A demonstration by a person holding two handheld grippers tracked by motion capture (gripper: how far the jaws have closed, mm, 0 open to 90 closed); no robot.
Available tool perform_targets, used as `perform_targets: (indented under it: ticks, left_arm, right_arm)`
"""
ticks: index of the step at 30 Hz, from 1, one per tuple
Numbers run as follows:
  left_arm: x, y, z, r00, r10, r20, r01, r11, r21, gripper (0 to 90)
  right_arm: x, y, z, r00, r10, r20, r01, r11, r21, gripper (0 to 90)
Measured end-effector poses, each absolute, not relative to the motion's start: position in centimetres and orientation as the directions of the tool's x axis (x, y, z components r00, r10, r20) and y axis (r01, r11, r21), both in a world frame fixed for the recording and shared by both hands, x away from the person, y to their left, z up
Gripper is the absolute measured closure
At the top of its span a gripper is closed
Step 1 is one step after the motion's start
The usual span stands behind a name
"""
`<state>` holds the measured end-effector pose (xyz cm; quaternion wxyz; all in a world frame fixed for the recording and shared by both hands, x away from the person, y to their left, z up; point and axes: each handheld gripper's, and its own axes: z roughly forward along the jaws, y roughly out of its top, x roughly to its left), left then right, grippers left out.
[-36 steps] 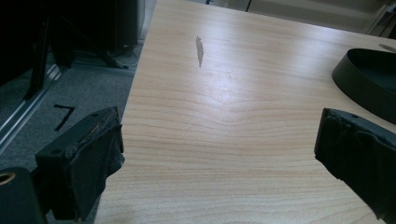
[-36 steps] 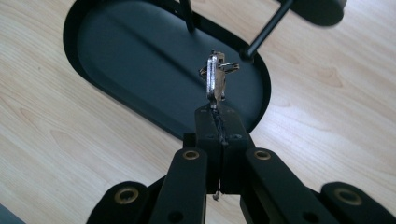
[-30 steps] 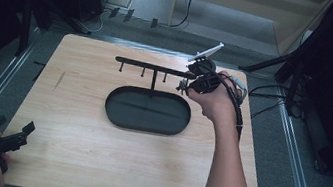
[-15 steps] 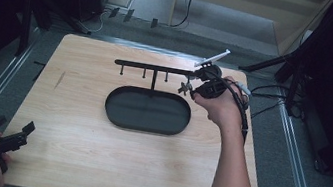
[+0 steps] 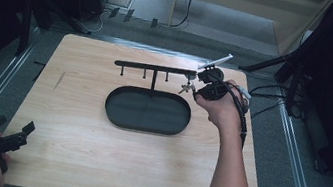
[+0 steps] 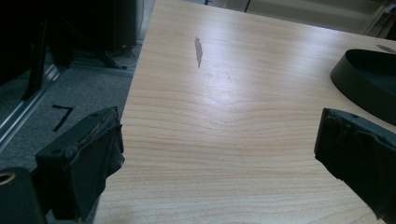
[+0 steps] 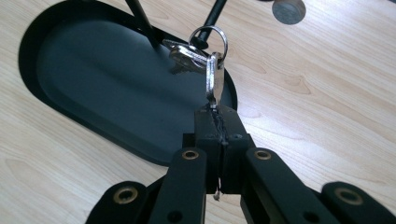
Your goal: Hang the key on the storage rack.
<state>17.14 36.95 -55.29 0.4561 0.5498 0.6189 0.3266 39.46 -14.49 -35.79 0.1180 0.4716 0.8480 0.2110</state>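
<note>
A black key rack, a bar (image 5: 156,68) with short pegs on a post, rises from a black oval tray (image 5: 144,129) at the table's middle. At the bar's right end, my right gripper (image 5: 193,88) is shut on a silver key (image 7: 214,81). That key's ring (image 7: 208,32) loops around a black peg (image 7: 215,11), and a second key (image 7: 184,56) hangs from the ring over the tray (image 7: 116,88). My left gripper (image 5: 24,134) rests at the table's near left corner. Its jaws stand wide open (image 6: 219,154) with bare wood between them.
The wooden table (image 5: 76,109) has metal rails along both sides and grey floor beyond. Cables (image 5: 265,96) trail at the right, near the right hand. A dark streak (image 6: 198,49) marks the wood on the left. A round peg knob (image 7: 288,9) sits near the keys.
My right gripper has sunk a little with the key, shifting slightly at the bar's right end. The left gripper has stayed put.
</note>
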Motion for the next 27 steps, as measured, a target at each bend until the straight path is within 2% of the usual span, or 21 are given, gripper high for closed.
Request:
perform_targets:
  ticks: [21,22,23,25,27]
  left_arm:
    - [17.1,37.0,-55.3,0.022,0.978,-0.206,0.384,0.182,0.905,1.7]
    - [17.1,37.0,-55.3,0.021,0.978,-0.206,0.383,0.182,0.906,1.7]
    - [17.1,37.0,-55.3,0.022,0.978,-0.205,0.383,0.182,0.906,1.7]
    - [17.1,37.0,-55.3,0.022,0.978,-0.206,0.383,0.182,0.906,1.7]
    - [17.2,37.0,-55.3,0.022,0.978,-0.205,0.383,0.182,0.906,1.7]
  right_arm:
    - [40.2,-13.5,-38.0,-0.490,0.872,0.006,0.752,0.419,0.509,88.1]
    - [40.2,-13.5,-38.1,-0.490,0.872,0.008,0.753,0.419,0.507,85.2]
    - [40.2,-13.6,-38.4,-0.479,0.878,0.006,0.754,0.408,0.514,77.4]
    - [40.2,-13.7,-38.5,-0.467,0.884,0.007,0.759,0.397,0.517,75.3]
    - [40.2,-13.9,-38.9,-0.451,0.892,0.017,0.769,0.379,0.515,69.1]
